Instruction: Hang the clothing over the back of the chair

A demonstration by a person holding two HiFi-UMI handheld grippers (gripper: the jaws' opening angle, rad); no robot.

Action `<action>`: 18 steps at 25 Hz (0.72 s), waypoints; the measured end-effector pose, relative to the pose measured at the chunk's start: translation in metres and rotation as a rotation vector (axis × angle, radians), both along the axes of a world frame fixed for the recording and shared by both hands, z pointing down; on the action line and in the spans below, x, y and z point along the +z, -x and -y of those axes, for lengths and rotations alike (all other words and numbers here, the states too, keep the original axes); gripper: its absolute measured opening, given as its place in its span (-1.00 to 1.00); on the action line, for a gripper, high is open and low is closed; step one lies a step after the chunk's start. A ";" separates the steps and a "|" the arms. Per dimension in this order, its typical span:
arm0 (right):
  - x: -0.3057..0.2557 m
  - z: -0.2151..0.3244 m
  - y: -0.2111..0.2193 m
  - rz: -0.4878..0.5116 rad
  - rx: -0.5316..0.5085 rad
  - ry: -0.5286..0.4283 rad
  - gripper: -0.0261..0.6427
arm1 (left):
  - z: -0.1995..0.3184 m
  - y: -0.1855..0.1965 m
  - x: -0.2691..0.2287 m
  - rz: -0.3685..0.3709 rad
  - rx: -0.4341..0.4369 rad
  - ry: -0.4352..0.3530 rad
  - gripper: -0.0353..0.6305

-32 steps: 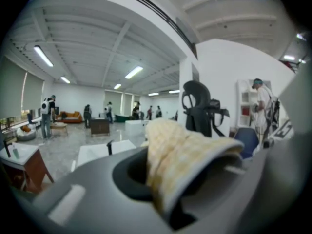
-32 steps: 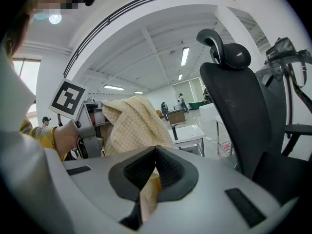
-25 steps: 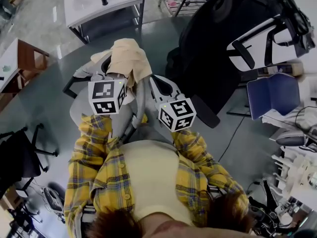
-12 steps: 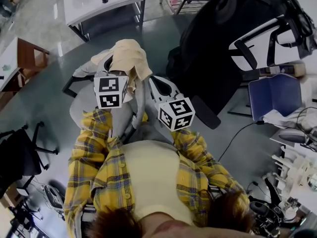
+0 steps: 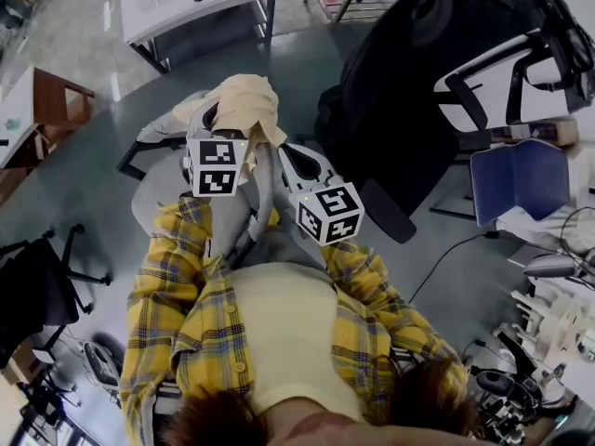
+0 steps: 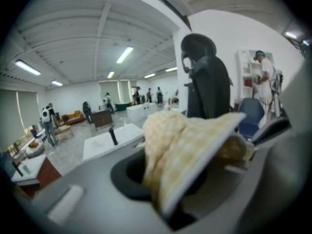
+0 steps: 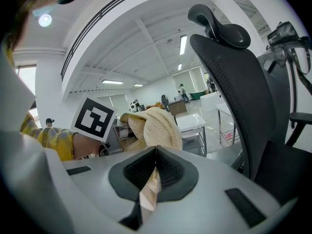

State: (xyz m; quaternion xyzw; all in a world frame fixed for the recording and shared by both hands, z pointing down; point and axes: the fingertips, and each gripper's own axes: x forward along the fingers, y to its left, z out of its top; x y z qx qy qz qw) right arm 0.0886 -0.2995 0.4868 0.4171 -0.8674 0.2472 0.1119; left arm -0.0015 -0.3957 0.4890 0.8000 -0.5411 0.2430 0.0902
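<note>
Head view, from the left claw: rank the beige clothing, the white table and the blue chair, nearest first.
1. beige clothing: pinched in the left claw, just ahead of it.
2. white table: beyond the clothing, at the top of the view.
3. blue chair: far off to the right.

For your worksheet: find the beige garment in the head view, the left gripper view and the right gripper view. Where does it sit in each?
Head view: beige garment, upper centre, left of the black mesh chair.
Left gripper view: centre, gripped in the tongs.
Right gripper view: centre-left, a strip pinched in the tongs.
Shared landmark: the black mesh chair.
</note>
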 end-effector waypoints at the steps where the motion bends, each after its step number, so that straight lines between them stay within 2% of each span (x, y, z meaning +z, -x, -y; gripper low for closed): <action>1: 0.001 0.000 0.000 0.001 -0.001 0.002 -0.88 | 0.000 -0.002 0.002 0.012 0.007 0.006 -0.76; 6: 0.005 0.001 -0.001 0.002 0.000 0.012 -0.88 | 0.002 -0.011 0.011 0.069 0.056 0.005 -0.71; 18: 0.011 0.003 -0.005 0.003 0.005 0.030 -0.88 | 0.007 -0.027 0.022 0.039 0.145 0.039 -0.57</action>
